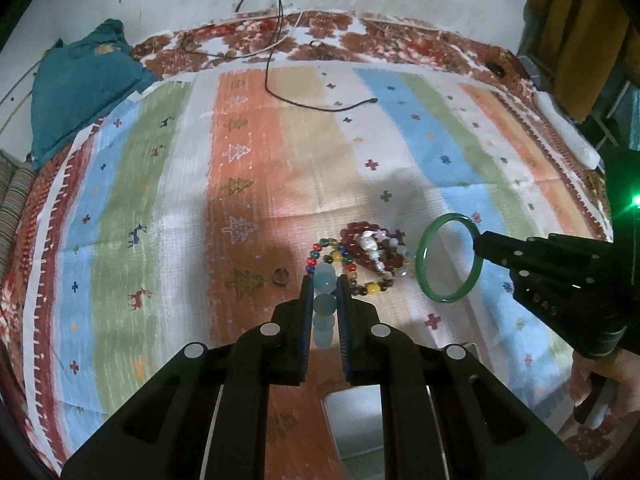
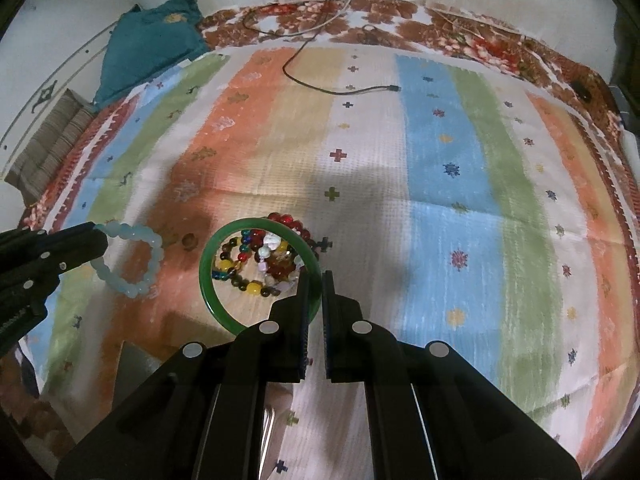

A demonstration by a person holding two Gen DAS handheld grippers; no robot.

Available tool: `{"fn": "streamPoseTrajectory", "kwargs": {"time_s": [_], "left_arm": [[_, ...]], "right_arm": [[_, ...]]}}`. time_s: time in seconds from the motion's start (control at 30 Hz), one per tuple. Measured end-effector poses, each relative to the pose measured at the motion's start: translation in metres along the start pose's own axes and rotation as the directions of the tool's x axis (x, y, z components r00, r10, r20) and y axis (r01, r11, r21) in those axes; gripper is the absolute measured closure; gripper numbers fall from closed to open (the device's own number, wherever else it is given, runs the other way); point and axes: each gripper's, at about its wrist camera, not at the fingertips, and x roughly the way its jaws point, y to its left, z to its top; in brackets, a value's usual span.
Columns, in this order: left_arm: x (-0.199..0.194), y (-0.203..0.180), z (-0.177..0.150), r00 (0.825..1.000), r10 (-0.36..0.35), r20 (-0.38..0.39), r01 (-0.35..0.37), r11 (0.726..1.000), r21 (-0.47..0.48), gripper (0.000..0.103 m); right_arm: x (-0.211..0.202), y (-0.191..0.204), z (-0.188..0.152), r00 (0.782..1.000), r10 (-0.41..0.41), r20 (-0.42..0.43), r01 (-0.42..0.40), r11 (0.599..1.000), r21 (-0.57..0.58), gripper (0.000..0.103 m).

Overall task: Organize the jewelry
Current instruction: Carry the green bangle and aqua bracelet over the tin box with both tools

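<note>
My left gripper [image 1: 325,280] is shut on a pale blue bead bracelet [image 1: 325,308] and holds it above the striped cloth; the bracelet also shows in the right wrist view [image 2: 132,258]. My right gripper [image 2: 316,276] is shut on a green bangle [image 2: 208,280], held above the cloth; the bangle also shows in the left wrist view [image 1: 424,276]. A pile of bead bracelets [image 1: 372,256], red, white and multicoloured, lies on the cloth between the grippers. A small brown ring [image 1: 280,276] lies left of the pile.
A striped patterned cloth [image 1: 240,160] covers the bed. A black cable [image 1: 320,106] lies at the far side. A teal cloth bundle [image 1: 80,80] sits far left. A grey tray [image 1: 356,420] lies under my left gripper, near the front edge.
</note>
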Motion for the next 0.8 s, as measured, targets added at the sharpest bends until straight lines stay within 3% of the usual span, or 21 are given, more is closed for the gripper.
{"fn": "streamPoseTrajectory", "kwargs": {"time_s": [0.8], "left_arm": [[-0.054, -0.024, -0.053, 0.993, -0.08, 0.087, 0.077, 0.997, 0.031, 0.092]], "right_arm": [[-0.051, 0.022, -0.055, 0.998, 0.025, 0.058, -0.023, 0.999, -0.031, 0.096]]}}
